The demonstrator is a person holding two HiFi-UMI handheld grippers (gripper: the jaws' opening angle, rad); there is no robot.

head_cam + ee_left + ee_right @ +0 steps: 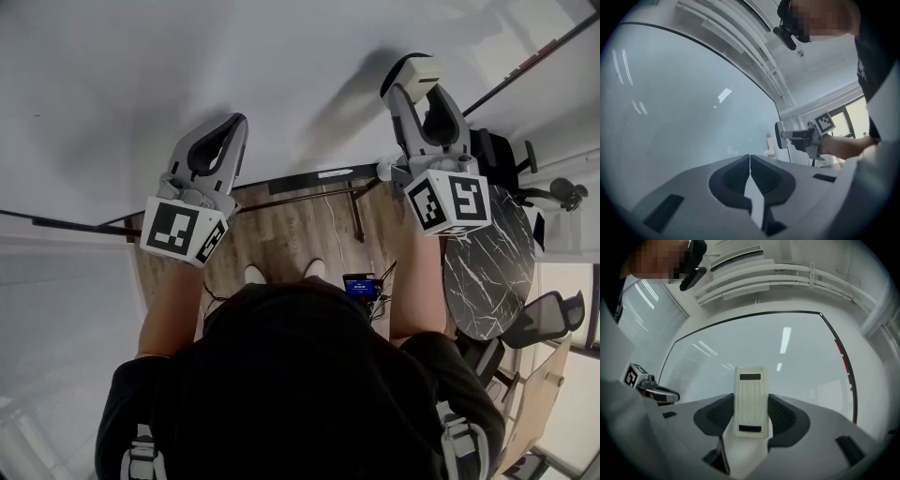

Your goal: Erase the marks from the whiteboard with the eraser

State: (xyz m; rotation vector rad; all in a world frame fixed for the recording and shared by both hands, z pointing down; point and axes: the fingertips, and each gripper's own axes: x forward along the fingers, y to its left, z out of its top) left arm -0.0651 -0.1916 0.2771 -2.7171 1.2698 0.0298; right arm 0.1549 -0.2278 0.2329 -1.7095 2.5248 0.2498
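**A:** Cream plastic in the right gripper (750, 414). Is that the eraser (750, 390)?

**B:** Yes. The jaws are clamped on it, with one dark pad on each long side. Its ribbed back faces that gripper's camera, and its far end sticks out past the tips.

**A:** Where does it sit against the whiteboard (801, 357)?

**B:** The board fills the space straight ahead of those jaws, glossy, with ceiling lights reflected in it. From the head view the eraser is right at the board's face, and a soft shadow falls just to the left of the gripper. I can't tell whether it actually presses on the surface.

**A:** And the left gripper (750, 169)?

**B:** Its jaws are together with only a thin seam between them and nothing held. The tips point at the board and are close to it. It is well apart from the right gripper.

**A:** What's lower down?

**B:** A black tray ledge (309, 178) runs below and between the two grippers, above the wooden floor (291, 234). A round black marble table (487, 272) lies under the right gripper's marker cube (448, 202). An office chair (548, 319) stands just beyond that table.
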